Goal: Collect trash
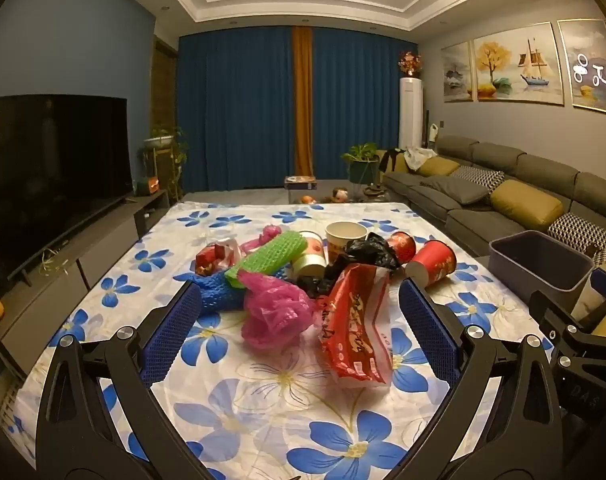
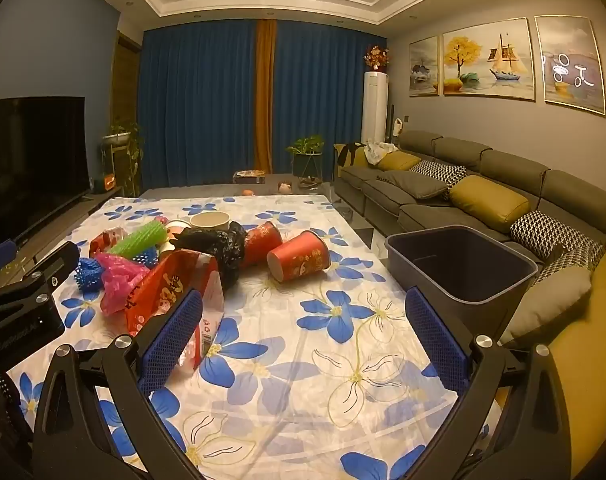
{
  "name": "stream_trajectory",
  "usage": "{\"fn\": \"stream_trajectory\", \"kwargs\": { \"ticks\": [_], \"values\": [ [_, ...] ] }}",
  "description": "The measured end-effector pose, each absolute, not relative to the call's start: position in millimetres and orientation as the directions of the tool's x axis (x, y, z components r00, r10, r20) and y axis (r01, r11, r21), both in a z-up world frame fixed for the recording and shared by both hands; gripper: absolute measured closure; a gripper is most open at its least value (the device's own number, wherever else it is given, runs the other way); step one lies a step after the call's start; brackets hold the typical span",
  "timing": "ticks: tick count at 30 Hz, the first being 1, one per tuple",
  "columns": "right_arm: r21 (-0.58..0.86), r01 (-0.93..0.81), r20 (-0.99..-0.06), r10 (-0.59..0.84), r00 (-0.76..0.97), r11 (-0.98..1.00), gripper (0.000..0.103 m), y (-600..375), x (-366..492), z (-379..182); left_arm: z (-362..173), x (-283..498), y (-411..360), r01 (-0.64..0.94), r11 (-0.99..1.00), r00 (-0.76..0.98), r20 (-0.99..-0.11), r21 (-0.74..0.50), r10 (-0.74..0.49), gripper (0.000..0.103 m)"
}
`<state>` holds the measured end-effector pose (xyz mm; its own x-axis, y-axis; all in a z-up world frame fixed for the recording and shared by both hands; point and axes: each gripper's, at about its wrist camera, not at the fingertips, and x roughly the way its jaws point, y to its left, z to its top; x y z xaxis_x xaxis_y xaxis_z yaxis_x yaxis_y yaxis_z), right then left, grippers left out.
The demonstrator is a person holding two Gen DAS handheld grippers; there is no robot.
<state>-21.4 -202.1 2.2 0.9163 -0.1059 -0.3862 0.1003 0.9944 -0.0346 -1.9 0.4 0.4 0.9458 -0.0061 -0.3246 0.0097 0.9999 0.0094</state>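
Left gripper [image 1: 299, 320]: jaws spread wide, nothing held, poised low over the flowered tablecloth [image 1: 263, 420] and aimed at the nearest litter. Right gripper [image 2: 303, 332]: likewise spread and empty, above bare cloth, angled between the pile and the bin, presumably ready to carry across.

Nearest to the left gripper: red snack wrapper [image 1: 357, 328] and crumpled pink plastic bag [image 1: 277, 312], both lying between the spread fingers, likely first picks. Just behind: blue foam netting [image 1: 219, 290], green foam netting [image 1: 271, 258], black plastic bag [image 1: 363, 256]. Further back: red paper cup [image 2: 299, 256] tipped on its side, second red cup [image 2: 263, 240], cream paper bowl [image 2: 210, 220] upright.

Grey bin [image 2: 463, 264]: open-topped, at the table's right edge beside the sofa [image 2: 483, 184], apparently empty; collection judged not yet begun.
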Motion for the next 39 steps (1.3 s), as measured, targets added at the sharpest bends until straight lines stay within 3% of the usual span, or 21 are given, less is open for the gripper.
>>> {"fn": "stream_trajectory", "kwargs": {
  "ticks": [39],
  "values": [
    [-0.030,0.101,-0.381,-0.105,0.919,0.994,0.005,-204,-23,4,-6,-3,-3,0.032,0.999,0.938,-0.344,-0.026,-0.039,0.005]
  ]
}}
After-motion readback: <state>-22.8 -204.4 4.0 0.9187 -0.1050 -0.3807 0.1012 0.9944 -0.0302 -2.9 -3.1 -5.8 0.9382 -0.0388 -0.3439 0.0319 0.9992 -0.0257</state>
